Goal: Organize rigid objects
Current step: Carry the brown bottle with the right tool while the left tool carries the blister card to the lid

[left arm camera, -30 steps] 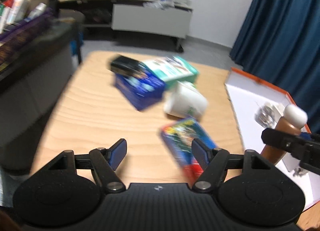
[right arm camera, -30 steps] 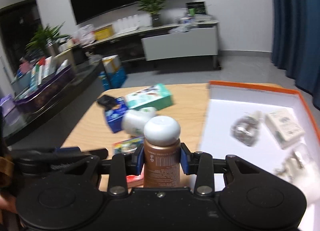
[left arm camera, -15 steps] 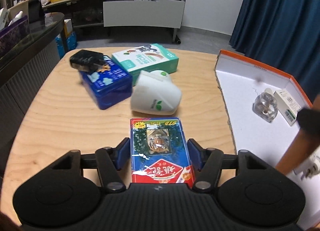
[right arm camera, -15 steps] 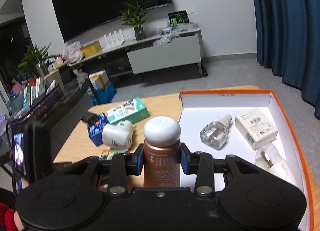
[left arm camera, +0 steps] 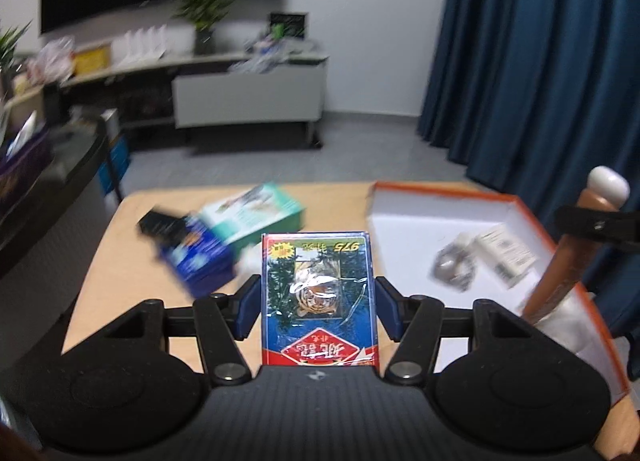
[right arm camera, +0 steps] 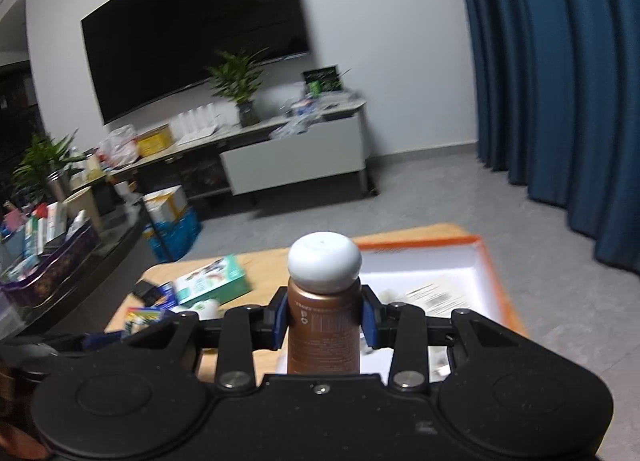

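Two things are held | card box [left arm camera: 319, 301] in left tongs [left arm camera: 318, 311], bottle [right arm camera: 324, 317] in right tongs [right arm camera: 325, 321] | bottle may be bumped against orange tray [left arm camera: 532, 217] and slip

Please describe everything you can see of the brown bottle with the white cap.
The brown bottle is a smooth cylinder with a metallic brown look, small pale print on its side, and a rounded white cap. It stands upright between the blue pads of the right hand-held gripper, which is shut on its upper body. The left wrist view shows it tilted over the orange-rimmed white box. Its base is hidden.
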Motion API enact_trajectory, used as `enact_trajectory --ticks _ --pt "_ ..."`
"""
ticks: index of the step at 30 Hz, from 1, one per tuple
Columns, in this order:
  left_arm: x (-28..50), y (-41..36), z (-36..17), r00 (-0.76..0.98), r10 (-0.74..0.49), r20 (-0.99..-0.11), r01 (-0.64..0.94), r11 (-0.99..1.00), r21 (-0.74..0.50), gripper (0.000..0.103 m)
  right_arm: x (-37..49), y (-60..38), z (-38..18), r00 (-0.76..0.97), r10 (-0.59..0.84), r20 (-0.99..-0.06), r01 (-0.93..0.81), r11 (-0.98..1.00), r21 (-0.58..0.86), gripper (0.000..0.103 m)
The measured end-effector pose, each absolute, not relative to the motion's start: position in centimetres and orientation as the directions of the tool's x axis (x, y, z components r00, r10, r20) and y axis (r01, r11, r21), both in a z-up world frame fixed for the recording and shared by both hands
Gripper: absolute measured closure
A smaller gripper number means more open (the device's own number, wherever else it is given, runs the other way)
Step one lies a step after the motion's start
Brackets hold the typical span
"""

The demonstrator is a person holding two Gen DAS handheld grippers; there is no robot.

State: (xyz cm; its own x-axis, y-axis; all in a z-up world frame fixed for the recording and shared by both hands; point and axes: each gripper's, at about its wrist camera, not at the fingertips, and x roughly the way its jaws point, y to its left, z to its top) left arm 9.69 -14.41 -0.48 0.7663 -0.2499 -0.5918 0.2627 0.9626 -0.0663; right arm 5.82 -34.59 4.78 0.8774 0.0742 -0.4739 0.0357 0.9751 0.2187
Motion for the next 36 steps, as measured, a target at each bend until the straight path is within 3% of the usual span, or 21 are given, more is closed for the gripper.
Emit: enact_trajectory --ticks 13,36 --pt "10.1 -23.5 1.9 0.712 -0.405 -0.574 0.423 0.899 -0.109 0.043 4.8 -39.9 6.0 0.866 -0.023 -0.500 0.122 0.978 0.166 0.058" --pt "10.7 -24.9 2.0 0.715 -0.359 -0.599 0.379 0.920 -0.100 0.043 6.6 -40.6 4.8 0.839 -0.009 -0.544 0.115 0.980 0.160 0.058"
